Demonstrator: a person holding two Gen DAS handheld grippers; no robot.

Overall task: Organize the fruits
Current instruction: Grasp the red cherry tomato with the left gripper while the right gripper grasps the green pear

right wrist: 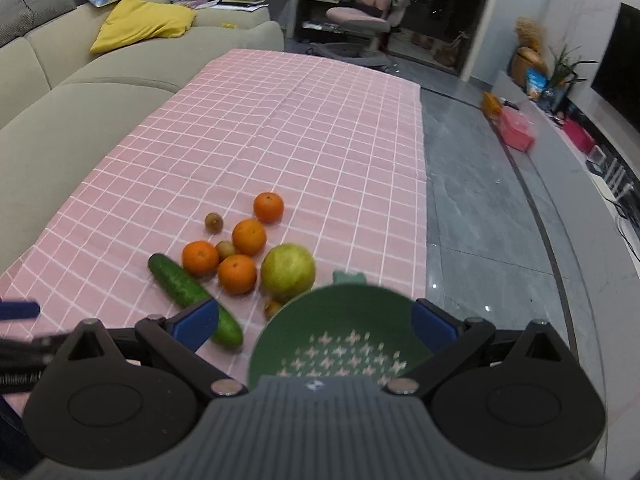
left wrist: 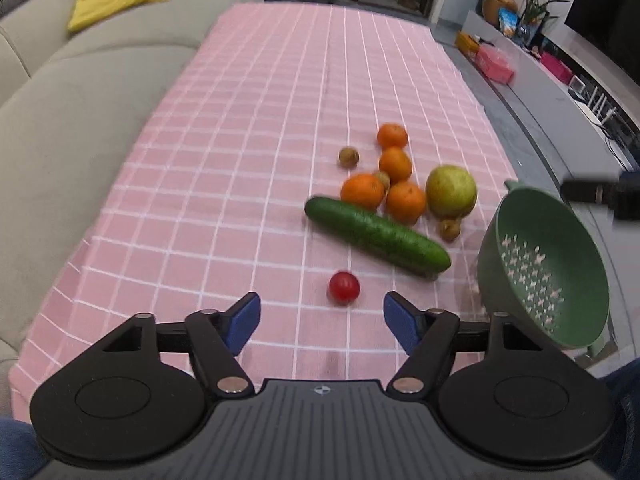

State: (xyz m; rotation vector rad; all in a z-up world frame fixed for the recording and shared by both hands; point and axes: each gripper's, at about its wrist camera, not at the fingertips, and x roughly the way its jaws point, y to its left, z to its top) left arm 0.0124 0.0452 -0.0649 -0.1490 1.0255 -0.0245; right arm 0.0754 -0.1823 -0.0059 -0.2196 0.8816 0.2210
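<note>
Left gripper (left wrist: 322, 318) is hanging open above the tomato (left wrist: 343, 287), lower centre. Right gripper (right wrist: 316, 322) is straddling the empty colander (right wrist: 280, 340); grip unclear. All fruit is lying unsorted.

pink checked tablecloth (left wrist: 240, 160), cucumber (left wrist: 376, 236), oranges (left wrist: 405, 202)
</note>
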